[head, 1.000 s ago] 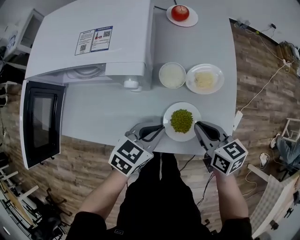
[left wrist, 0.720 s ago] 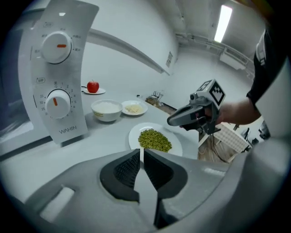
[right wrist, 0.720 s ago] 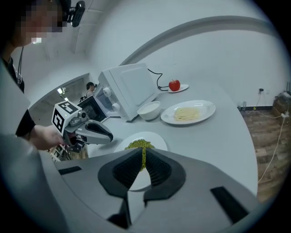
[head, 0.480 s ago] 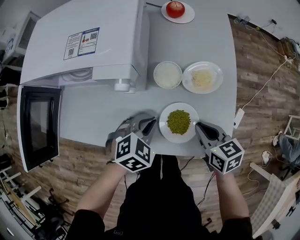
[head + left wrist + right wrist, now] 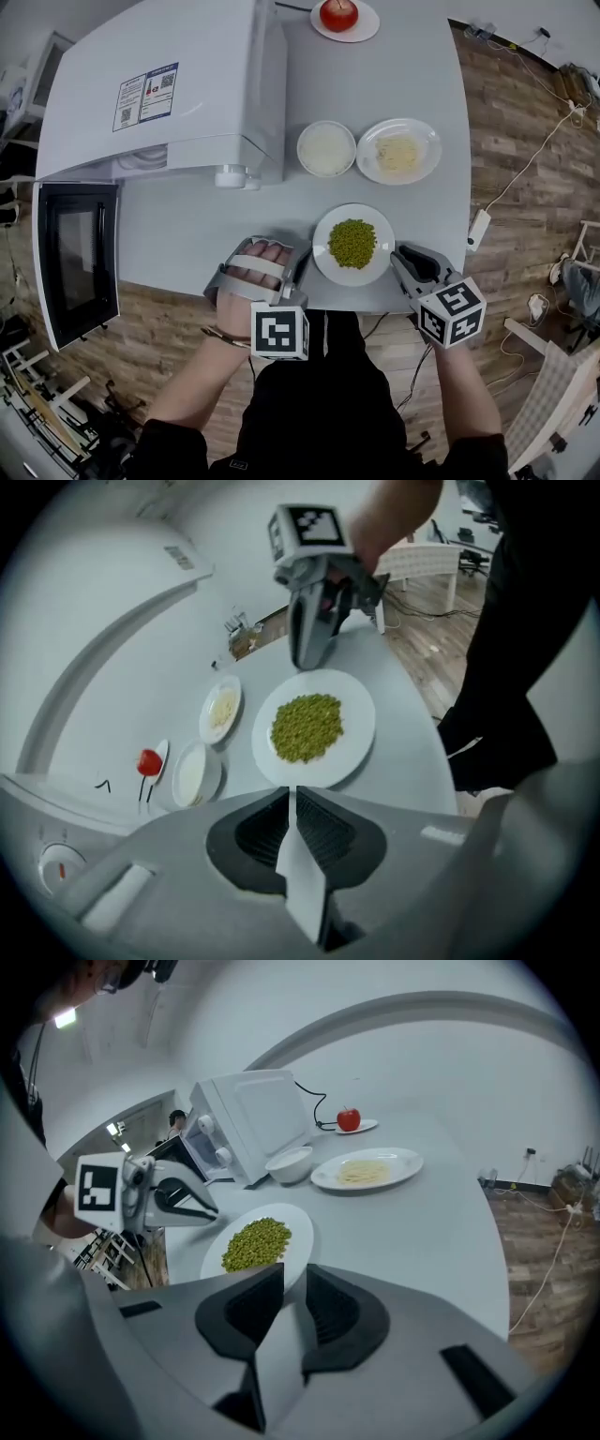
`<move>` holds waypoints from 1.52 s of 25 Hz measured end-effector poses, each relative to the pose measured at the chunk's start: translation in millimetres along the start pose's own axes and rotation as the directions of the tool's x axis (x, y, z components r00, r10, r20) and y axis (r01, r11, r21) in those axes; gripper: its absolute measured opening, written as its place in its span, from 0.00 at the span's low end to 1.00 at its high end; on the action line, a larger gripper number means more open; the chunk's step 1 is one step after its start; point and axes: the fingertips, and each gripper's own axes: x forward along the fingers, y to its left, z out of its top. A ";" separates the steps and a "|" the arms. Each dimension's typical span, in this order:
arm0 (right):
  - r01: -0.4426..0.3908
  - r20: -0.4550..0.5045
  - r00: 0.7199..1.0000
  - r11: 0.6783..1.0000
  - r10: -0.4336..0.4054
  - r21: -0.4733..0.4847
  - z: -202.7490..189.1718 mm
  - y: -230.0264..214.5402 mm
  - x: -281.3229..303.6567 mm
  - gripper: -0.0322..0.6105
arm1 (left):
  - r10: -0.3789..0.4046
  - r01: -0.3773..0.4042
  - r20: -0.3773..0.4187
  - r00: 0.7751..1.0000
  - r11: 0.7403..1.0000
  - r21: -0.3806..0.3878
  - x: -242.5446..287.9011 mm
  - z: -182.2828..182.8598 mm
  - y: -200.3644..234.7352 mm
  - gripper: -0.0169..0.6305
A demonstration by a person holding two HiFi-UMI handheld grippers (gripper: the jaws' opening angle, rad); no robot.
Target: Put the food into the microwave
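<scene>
A white plate [image 5: 352,278] heaped with green peas [image 5: 352,244] lies near the table's front edge. My left gripper [image 5: 302,262] is at the plate's left rim, shut with nothing in it; in the left gripper view its tips [image 5: 292,794] stop just short of the plate [image 5: 356,752]. My right gripper [image 5: 396,251] is at the right rim. Its jaws [image 5: 292,1288] have just been opening, and the plate's rim [image 5: 300,1222] shows in the gap, not pressed by the pads. The white microwave [image 5: 159,84] stands at the back left, its door [image 5: 75,253] swung open.
Behind the peas sit a small white bowl [image 5: 326,148] and a plate of pale food [image 5: 398,150]. A red apple [image 5: 338,14] rests on a saucer at the far edge. A white cable plug [image 5: 478,230] hangs off the table's right side.
My left gripper has rolled over, so the hand's back now faces up and its marker cube points at me. It stays by the plate's left rim. The right gripper has sunk slightly.
</scene>
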 end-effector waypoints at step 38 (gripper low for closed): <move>0.142 0.044 0.976 0.477 -0.211 -0.867 -32.2 71.4 0.8 0.21 | -0.050 0.070 0.089 0.995 0.968 -0.243 30.9 1.9 39.7 0.11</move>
